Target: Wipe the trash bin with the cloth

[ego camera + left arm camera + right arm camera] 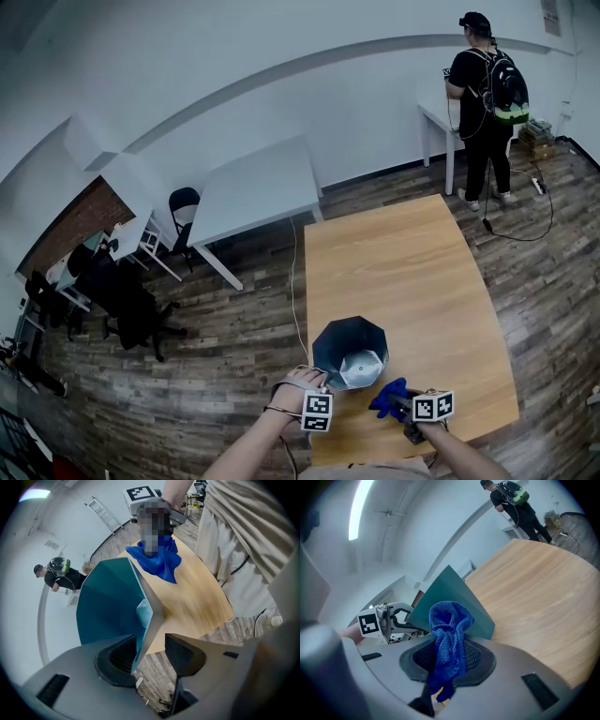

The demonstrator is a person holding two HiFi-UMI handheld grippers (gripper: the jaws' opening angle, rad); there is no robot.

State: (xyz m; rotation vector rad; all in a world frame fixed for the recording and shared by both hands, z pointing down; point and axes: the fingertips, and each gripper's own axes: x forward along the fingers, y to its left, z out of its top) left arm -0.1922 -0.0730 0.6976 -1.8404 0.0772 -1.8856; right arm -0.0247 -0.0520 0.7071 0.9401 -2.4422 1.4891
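1. Blue cloth (449, 634) hangs bunched and pinched between the pressed-together jaws of the right gripper (447, 660). It is held off the wooden table (412, 272), just beside the bin's near right side. By my reading it is carried there ready to be laid on a face.
2. Trash bin (349, 352) is a faceted pail, teal outside and shiny within. It stands at the near end of the table, close to the left edge, with its mouth up and tipped a little toward the person.
3. Left gripper (150, 656) points steeply down at the bin's near rim. Its jaws are spread, and the thin edge of the bin wall (108, 606) runs up between them. The right pad stands clear of the metal. The left pad is close, but I see no clamp.
4. Likely reason: the left side is there to steady or turn the bin so the cloth hand can work round the facets. With the jaws apart the bin is free, so a push from the cloth could slide or tip it.
5. From the head view, cloth (387, 398) and bin are near each other but not touching. I judge that wiping contact is not made at this moment.
6. Someone stands at a white desk far off, well away from the work.
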